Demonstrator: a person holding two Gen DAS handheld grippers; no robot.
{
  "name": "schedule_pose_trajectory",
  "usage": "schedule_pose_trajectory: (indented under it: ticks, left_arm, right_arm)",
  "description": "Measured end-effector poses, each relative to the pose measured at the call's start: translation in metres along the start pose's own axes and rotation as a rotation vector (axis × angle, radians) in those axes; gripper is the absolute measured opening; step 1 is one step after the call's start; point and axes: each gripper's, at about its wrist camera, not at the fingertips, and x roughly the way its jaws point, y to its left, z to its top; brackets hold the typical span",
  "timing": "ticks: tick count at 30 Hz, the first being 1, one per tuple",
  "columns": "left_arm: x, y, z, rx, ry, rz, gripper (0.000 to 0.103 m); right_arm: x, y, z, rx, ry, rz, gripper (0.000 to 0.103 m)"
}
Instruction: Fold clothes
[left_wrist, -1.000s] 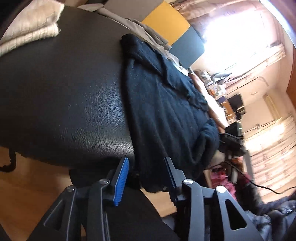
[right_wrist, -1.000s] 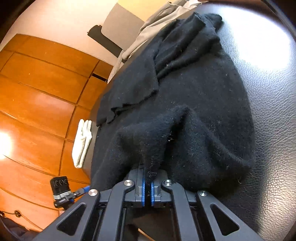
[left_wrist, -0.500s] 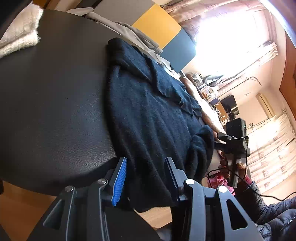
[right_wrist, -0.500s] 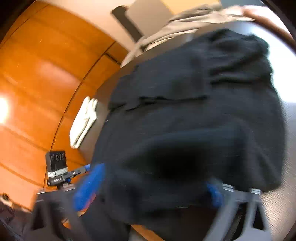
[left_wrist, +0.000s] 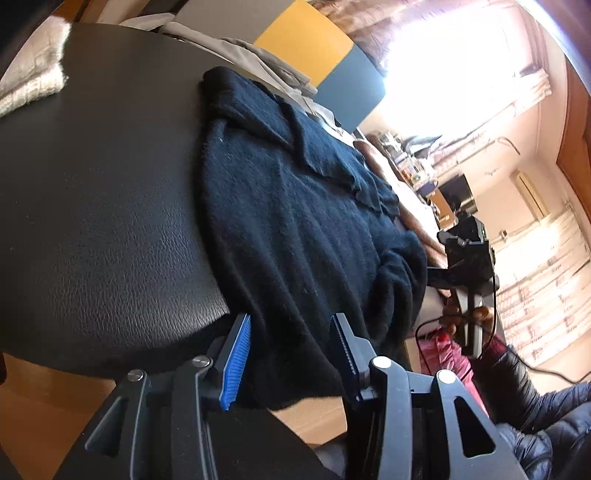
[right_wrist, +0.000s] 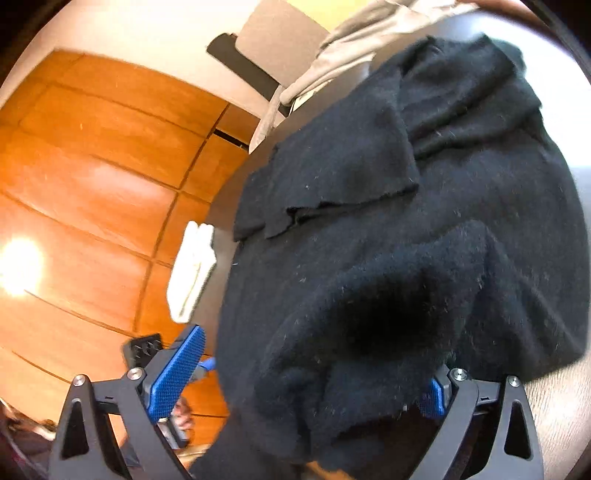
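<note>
Item: black knit sweater (left_wrist: 295, 206), spread on a black leather-topped counter (left_wrist: 99, 221), partly gathered, its near hem hanging over the counter's near edge. Long axis: runs from that hem away toward the far end, where a collar or flap lies turned over the body. Left claw (left_wrist: 291, 354): jaws parted, straddling the hanging hem at the sweater's left corner; cloth lies between the blue pads but is not pinched. Right claw (right_wrist: 306, 376): jaws spread wide, a bunched mound of the sweater's near right part lying between and over them; not clamped on it. Both claws sit at the near hem, one to each corner; neither is plainly nearer. Judgement: a fold would carry the hem along the long axis toward the collar, so each claw needs to close on its corner. Beside the sweater's far end: a pale grey garment (left_wrist: 258, 55). Left of the sweater: folded cream cloth (left_wrist: 33, 81). Containers: none visible.
</note>
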Motion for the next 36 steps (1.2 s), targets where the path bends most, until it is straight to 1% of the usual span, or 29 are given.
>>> schedule_pose_trajectory:
  ticks: [2,3,4,5,6,7,8,12,14,15,16,17,19,21,23,24,26,28,30,32,33,34,35,36]
  left_arm:
    - [0.0,-0.002,-0.005,0.013,0.007,0.009,0.045]
    - [0.0,-0.003,-0.007,0.019,0.01,0.013,0.045]
    - [0.002,-0.005,-0.008,0.034,0.011,0.023,0.045]
    - [0.003,-0.007,-0.008,0.049,0.012,0.033,0.048]
    - [0.005,-0.009,-0.009,0.064,0.013,0.044,0.052]
    - [0.005,-0.011,-0.009,0.073,0.012,0.047,0.055]
    - [0.005,-0.012,-0.01,0.081,0.012,0.051,0.058]
    - [0.006,-0.016,-0.011,0.093,0.007,0.064,0.063]
    - [0.007,-0.017,-0.01,0.074,0.007,0.079,0.063]
    - [0.007,-0.018,-0.009,0.063,0.007,0.086,0.058]
    - [0.008,-0.019,-0.008,0.061,0.014,0.077,0.047]
    - [0.009,-0.02,-0.008,0.06,0.021,0.068,0.002]
    - [0.013,-0.019,-0.006,0.046,0.031,0.068,0.002]
    - [0.013,-0.022,-0.004,0.049,0.031,0.031,0.001]
    - [0.005,-0.026,0.002,0.049,0.014,-0.041,0.0]
    - [-0.001,-0.025,0.006,0.033,-0.004,-0.088,0.0]
    - [-0.021,-0.025,0.021,0.011,-0.075,-0.19,0.0]
    - [-0.033,-0.027,0.035,0.009,-0.127,-0.238,0.0]
    - [-0.041,-0.028,0.052,0.008,-0.17,-0.274,0.0]
    - [-0.044,-0.031,0.069,0.034,-0.176,-0.234,0.0]
    - [-0.045,-0.03,0.073,0.04,-0.168,-0.201,0.0]
    - [-0.047,-0.026,0.071,0.04,-0.158,-0.166,0.002]
    - [-0.049,-0.021,0.069,0.039,-0.146,-0.131,0.014]
    - [-0.052,-0.017,0.062,0.059,-0.124,-0.065,0.019]
  right_arm:
    - [-0.005,0.001,-0.007,-0.026,0.004,-0.015,0.101]
    - [-0.008,0.003,-0.01,-0.045,0.006,-0.026,0.096]
    - [-0.01,0.004,-0.014,-0.066,0.008,-0.047,0.076]
    - [-0.01,0.005,-0.016,-0.078,0.012,-0.083,0.06]
    - [-0.008,0.003,-0.019,-0.072,0.022,-0.113,0.016]
    - [-0.007,0.002,-0.021,-0.065,0.032,-0.144,0.011]
    - [-0.006,0.001,-0.023,-0.064,0.037,-0.165,0.011]
    - [-0.007,0.005,-0.028,-0.096,0.02,-0.183,0.011]
    - [-0.007,0.007,-0.031,-0.113,0.011,-0.192,0.011]
    - [-0.007,0.008,-0.032,-0.119,0.007,-0.195,0.011]
    - [-0.007,0.011,-0.033,-0.123,0.005,-0.195,0.011]
    - [-0.009,0.014,-0.033,-0.132,0.004,-0.196,0.011]
    - [-0.013,0.02,-0.035,-0.148,0.002,-0.193,0.011]
    - [-0.018,0.027,-0.038,-0.159,-0.003,-0.17,0.011]
    - [-0.024,0.033,-0.04,-0.171,-0.008,-0.148,0.011]
    - [-0.026,0.036,-0.041,-0.177,-0.01,-0.137,0.011]
    - [-0.032,0.043,-0.043,-0.189,-0.015,-0.115,0.011]
    - [-0.038,0.05,-0.044,-0.198,-0.026,-0.09,0.011]
    - [-0.047,0.056,-0.042,-0.195,-0.058,-0.056,0.011]
    - [-0.049,0.056,-0.042,-0.175,-0.071,-0.039,0.011]
    - [-0.051,0.056,-0.042,-0.165,-0.077,-0.03,0.011]
    - [-0.052,0.055,-0.043,-0.156,-0.084,-0.022,0.011]
    - [-0.053,0.055,-0.043,-0.146,-0.09,-0.013,0.011]
    - [-0.055,0.055,-0.043,-0.136,-0.096,-0.005,0.011]
